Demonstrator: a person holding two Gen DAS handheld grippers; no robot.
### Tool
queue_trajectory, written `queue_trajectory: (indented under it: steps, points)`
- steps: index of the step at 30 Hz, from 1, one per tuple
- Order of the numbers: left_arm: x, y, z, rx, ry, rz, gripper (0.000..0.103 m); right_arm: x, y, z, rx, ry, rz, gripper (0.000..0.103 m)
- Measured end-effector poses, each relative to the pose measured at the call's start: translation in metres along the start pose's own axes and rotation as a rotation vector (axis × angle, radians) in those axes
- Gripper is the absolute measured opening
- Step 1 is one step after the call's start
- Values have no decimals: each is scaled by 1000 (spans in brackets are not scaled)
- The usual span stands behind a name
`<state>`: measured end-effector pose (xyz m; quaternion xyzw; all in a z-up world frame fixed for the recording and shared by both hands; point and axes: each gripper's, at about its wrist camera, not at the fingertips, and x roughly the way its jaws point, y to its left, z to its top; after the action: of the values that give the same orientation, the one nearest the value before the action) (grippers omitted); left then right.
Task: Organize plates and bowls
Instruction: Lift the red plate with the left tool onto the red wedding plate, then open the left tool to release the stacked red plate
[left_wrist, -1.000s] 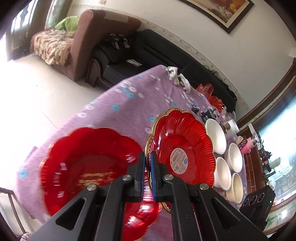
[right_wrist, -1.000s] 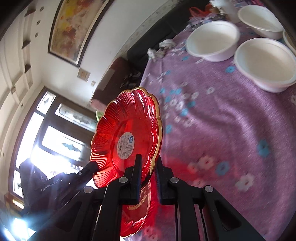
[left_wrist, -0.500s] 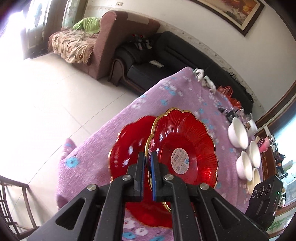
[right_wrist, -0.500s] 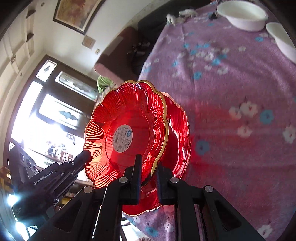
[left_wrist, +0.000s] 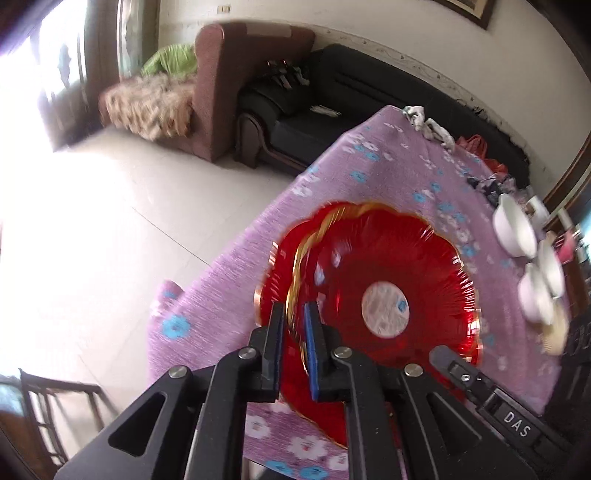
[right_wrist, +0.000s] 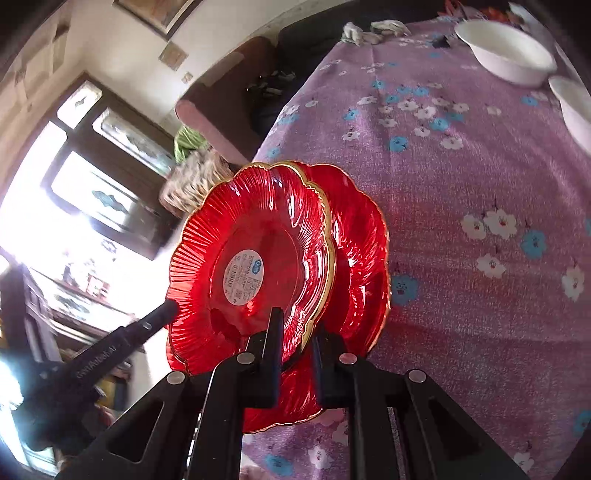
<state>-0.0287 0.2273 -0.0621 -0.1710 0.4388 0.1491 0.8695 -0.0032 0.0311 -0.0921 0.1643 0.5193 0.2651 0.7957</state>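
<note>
A red scalloped plate with a gold rim (right_wrist: 251, 258) hangs tilted over a second red plate (right_wrist: 362, 251) that lies on the purple flowered tablecloth (right_wrist: 480, 166). My right gripper (right_wrist: 295, 332) is shut on the near rim of the tilted plate. In the left wrist view that plate (left_wrist: 384, 280) is blurred and covers most of the lower plate (left_wrist: 275, 273). My left gripper (left_wrist: 294, 321) straddles the rim; its jaws are opening, with a gap on each side of the rim. The left gripper's body (right_wrist: 110, 350) shows at the plate's far edge.
Several white bowls (left_wrist: 515, 232) stand in a row at the table's far right; one bowl (right_wrist: 506, 55) shows at the top of the right wrist view. A crumpled cloth (left_wrist: 428, 122) lies at the far table end. The table edge and floor (left_wrist: 110, 221) lie left.
Both grippers carried the tilted plate leftwards and down until it came over the second red plate near the table edge. The left jaws, tight on the rim before, now stand apart.
</note>
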Motion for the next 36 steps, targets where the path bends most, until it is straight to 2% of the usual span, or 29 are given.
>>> queue_trajectory:
  steps: [3, 6, 9, 13, 15, 17, 18, 20, 22, 25, 30, 31, 33, 35, 36]
  points:
    - [-4, 3, 3, 12, -12, 8, 10, 4, 6, 4, -43, 6, -60, 18]
    - [-7, 8, 6, 0, -21, 4, 10, 7, 3, 10, -37, 33, -52, 19]
    - [-8, 11, 6, -8, -24, -2, 10, 11, 7, 13, -77, 63, -76, 23]
    - [-10, 9, 5, 1, -16, -20, 10, 16, 23, 19, -182, 133, -116, 49]
    - [-11, 6, 6, 5, -13, -33, 10, 13, 29, 23, -227, 152, -138, 50]
    - [-14, 3, 8, 8, -20, -37, 10, 4, 32, 30, -268, 165, -151, 58]
    - [-15, 3, 8, 8, -23, -41, 10, -1, 33, 33, -282, 176, -146, 59]
    - [-17, 1, 10, 3, -27, -52, 10, -14, 30, 40, -271, 185, -102, 69]
    - [-19, -1, 11, 4, -31, -57, 10, -23, 27, 45, -270, 217, -53, 70]
    - [-22, -5, 12, 7, -29, -77, 10, -52, 15, 55, -240, 141, -26, 70]
    - [-29, -37, 12, 65, -41, -119, 10, -94, -35, 67, -119, -5, -20, 72]
    - [-30, -47, 10, 85, -39, -127, 13, -99, -47, 65, -95, -29, -14, 72]
    - [-29, -71, 5, 132, -36, -146, 25, -102, -69, 57, -49, -54, 7, 72]
    - [-28, -96, -3, 187, -26, -169, 38, -101, -86, 48, -21, -58, 21, 72]
    - [-27, -111, -8, 216, -17, -182, 41, -101, -95, 41, -6, -58, 26, 72]
